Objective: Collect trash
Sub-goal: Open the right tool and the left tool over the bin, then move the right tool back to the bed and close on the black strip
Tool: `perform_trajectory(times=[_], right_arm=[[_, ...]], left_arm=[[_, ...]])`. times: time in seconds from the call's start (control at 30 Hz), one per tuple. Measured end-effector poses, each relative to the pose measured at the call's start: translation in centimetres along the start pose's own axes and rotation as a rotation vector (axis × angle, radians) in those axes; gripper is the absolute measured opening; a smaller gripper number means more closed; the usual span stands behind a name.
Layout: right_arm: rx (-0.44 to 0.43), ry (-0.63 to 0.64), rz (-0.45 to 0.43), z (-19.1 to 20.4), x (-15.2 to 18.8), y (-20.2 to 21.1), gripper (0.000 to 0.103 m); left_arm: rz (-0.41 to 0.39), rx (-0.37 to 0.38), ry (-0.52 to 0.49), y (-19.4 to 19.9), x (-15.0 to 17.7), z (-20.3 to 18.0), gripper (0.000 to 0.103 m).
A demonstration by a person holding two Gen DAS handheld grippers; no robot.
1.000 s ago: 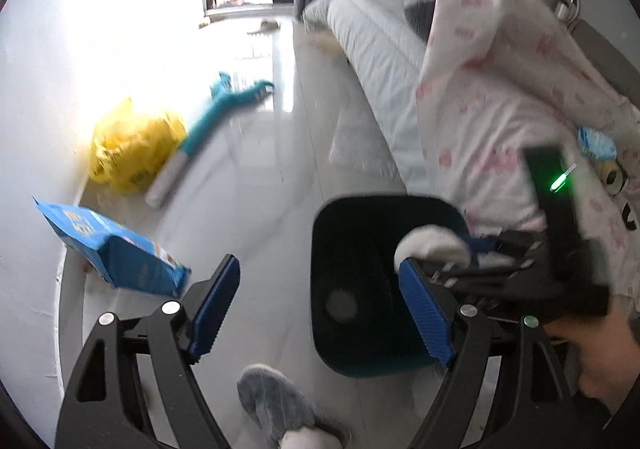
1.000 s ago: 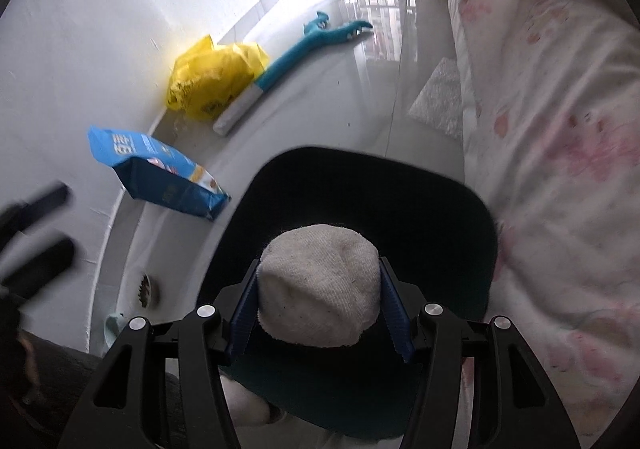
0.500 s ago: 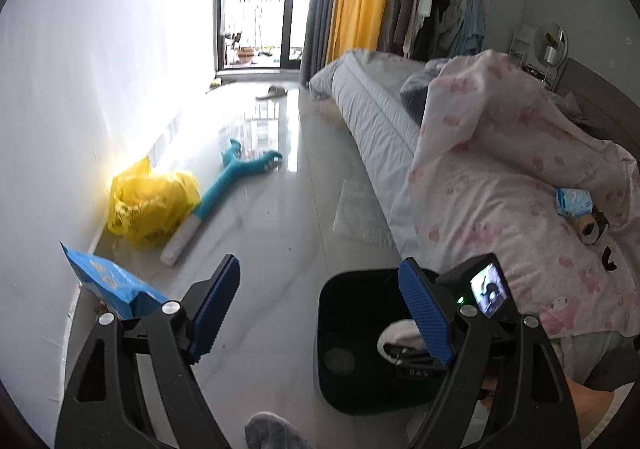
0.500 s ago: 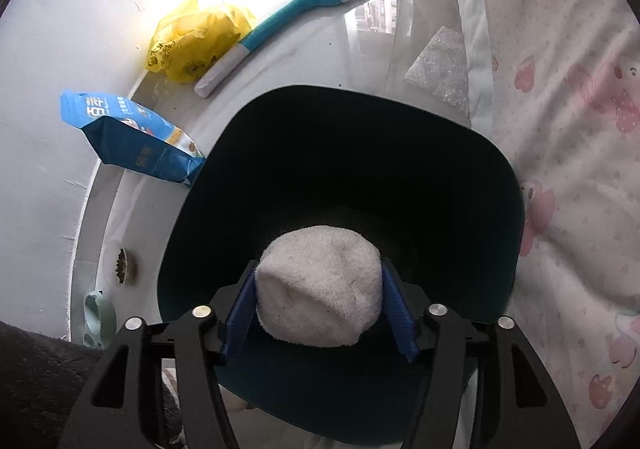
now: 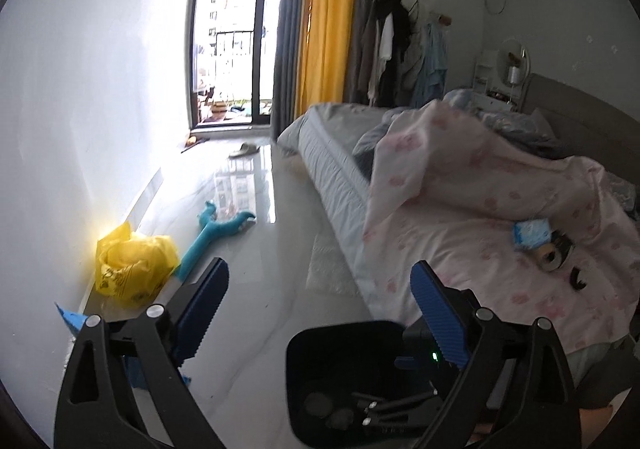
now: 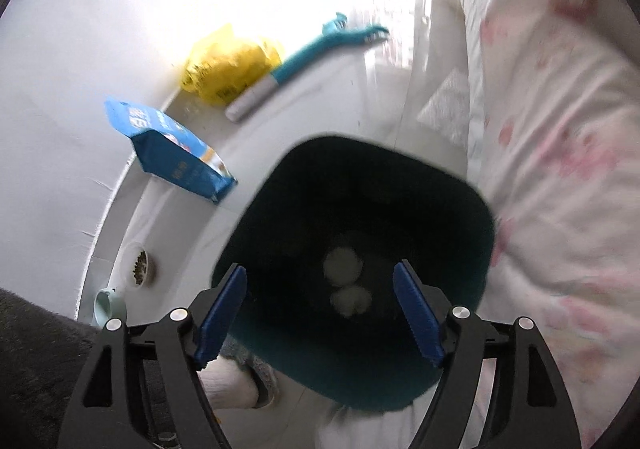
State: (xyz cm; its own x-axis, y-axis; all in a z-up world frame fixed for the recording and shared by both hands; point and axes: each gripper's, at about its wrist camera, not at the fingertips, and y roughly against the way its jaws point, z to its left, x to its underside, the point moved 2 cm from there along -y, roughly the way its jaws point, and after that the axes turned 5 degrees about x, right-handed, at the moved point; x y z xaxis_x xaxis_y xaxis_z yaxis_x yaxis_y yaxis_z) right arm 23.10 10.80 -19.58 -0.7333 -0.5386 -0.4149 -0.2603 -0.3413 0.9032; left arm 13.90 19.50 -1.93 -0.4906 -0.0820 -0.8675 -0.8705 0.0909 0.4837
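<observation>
A dark teal bin [image 6: 472,233] stands on the floor beside the bed; it also shows in the left wrist view [image 5: 304,353]. Two white wads [image 6: 344,263] lie at its bottom. My right gripper [image 6: 320,313] hangs open and empty right over the bin's mouth. My left gripper [image 5: 320,313] is open and empty, held higher, looking across the room. A blue packet [image 5: 532,235] and a tape roll [image 5: 550,257] lie on the pink blanket [image 5: 460,209].
A yellow bag [image 6: 228,65], a blue pouch [image 6: 172,157] and a teal long-handled tool [image 6: 320,49] lie along the white wall. A pet food bowl [image 6: 138,263] and a green cup [image 6: 106,303] sit near my slippered foot [image 6: 248,381]. The bed [image 5: 332,153] fills the right.
My right gripper opened and let go of the white wad, which fell into the bin. My left gripper tilted up, away from the bin.
</observation>
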Motion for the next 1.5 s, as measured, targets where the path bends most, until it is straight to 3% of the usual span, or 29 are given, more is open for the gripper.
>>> perform_trajectory(times=[0.33,0.63,1.1,1.5], right_arm=[[0.010,0.106,-0.224,-1.3,0.5,9.0,0.082],[0.052,0.050,-0.343,-6.1,2.0,15.3,0.084],[0.141,-0.016,-0.426,-14.6,5.4,20.7,0.086],[0.207,-0.085,-0.431,-21.0,9.3,22.4,0.087]], left_arm=[[-0.026,0.044,0.005,-0.5,-1.8,-3.1,0.095],[-0.017,0.075,-0.015,-1.9,-2.3,-7.3,0.095],[0.040,0.161,-0.048,-5.6,-1.6,-14.9,0.095],[0.095,0.207,-0.059,-8.4,-0.7,-19.0,0.095]])
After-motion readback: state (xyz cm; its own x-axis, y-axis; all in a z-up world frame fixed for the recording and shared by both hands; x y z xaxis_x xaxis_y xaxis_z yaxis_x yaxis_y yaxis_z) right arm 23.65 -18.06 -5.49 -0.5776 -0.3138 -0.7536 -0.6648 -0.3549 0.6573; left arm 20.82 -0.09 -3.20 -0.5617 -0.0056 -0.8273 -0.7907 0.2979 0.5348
